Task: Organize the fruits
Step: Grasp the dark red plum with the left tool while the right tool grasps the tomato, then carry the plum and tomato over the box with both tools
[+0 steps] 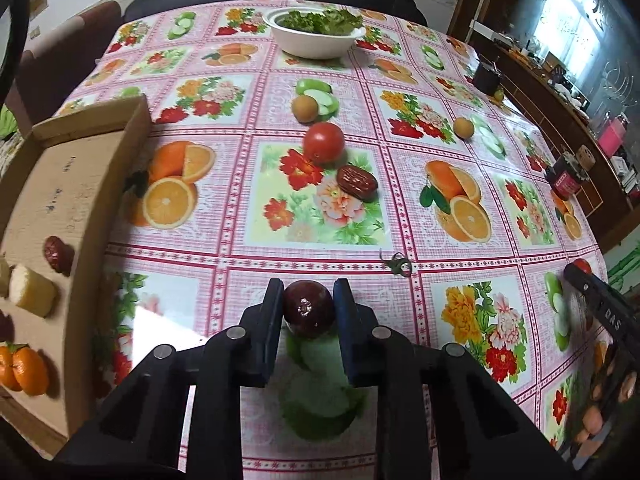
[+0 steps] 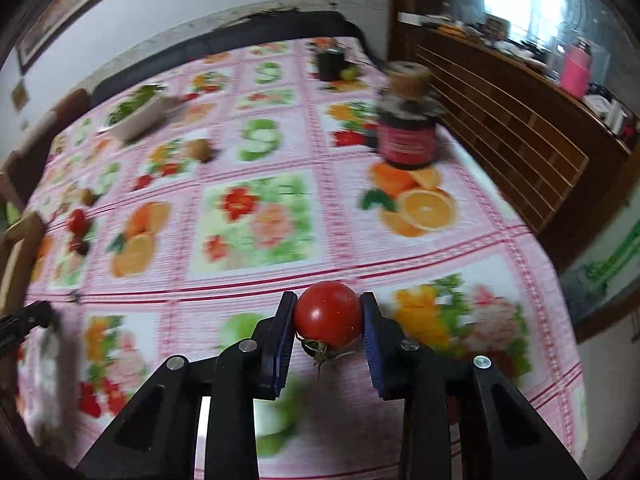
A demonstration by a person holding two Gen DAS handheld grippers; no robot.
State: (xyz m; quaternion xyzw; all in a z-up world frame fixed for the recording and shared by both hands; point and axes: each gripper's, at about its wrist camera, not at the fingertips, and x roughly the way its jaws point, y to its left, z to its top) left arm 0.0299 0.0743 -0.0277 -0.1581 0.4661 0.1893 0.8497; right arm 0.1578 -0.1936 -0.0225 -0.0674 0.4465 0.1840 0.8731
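Your left gripper [image 1: 308, 308] jaws clamp a dark fruit [image 1: 309, 307], your right gripper [image 2: 328, 316] jaws a tomato [image 2: 328, 314]; cardboard tray [image 1: 132, 148], left of frame, part-filled; several fruits remain on the desk [image 1: 400, 248].

The only legible text is the embossed lettering "DAS" on the black arm of the right gripper [image 1: 576, 274], at the far right of the left gripper's fingers in the left wrist view. The label on the red-labelled jar [image 2: 406, 136], ahead-right of the right fingers, is too blurred to read
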